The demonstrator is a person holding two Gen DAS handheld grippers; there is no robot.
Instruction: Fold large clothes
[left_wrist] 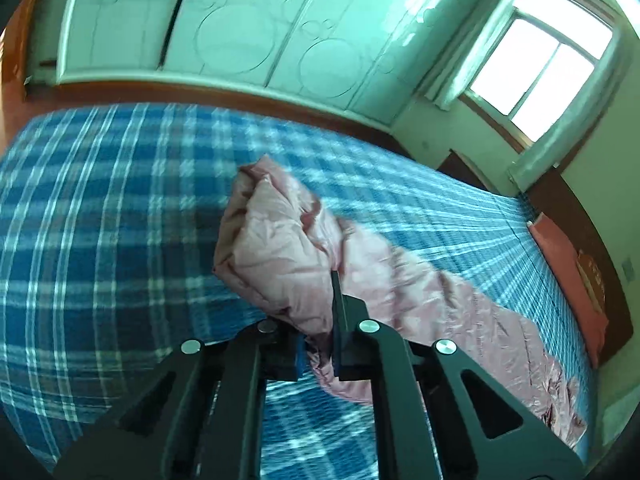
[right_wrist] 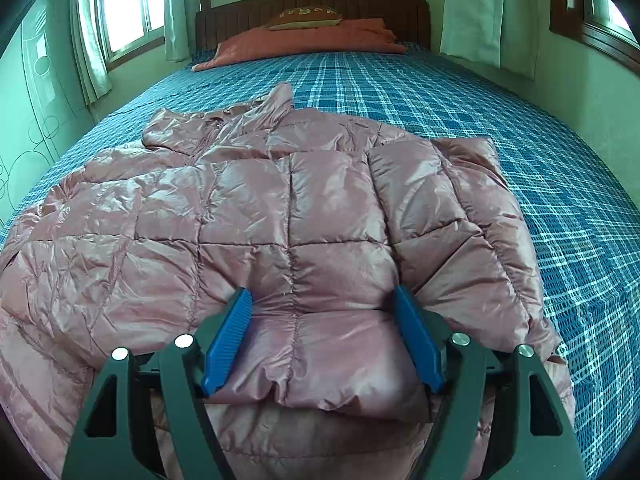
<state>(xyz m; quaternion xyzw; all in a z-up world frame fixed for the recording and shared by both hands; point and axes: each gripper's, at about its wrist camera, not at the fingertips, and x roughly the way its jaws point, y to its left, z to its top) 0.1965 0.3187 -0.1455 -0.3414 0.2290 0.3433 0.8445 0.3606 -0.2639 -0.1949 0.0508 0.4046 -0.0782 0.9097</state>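
A shiny pink quilted down jacket [right_wrist: 256, 208] lies spread on the blue plaid bed [right_wrist: 460, 92]. My right gripper [right_wrist: 322, 300] is open, its blue pads [right_wrist: 230, 340] on either side of a puffed section of the jacket's near hem. In the left wrist view my left gripper [left_wrist: 320, 344] is shut on a fold of the jacket [left_wrist: 280, 256] and holds that part lifted above the bed sheet [left_wrist: 100, 220]; the rest of the jacket trails down to the right. The left view is motion-blurred.
An orange-red folded blanket [right_wrist: 304, 42] and a brown pillow [right_wrist: 306, 18] lie at the wooden headboard [right_wrist: 240, 12]. A pale wardrobe [left_wrist: 240, 28] stands beside the bed. Windows with curtains [right_wrist: 176, 8] are on both sides.
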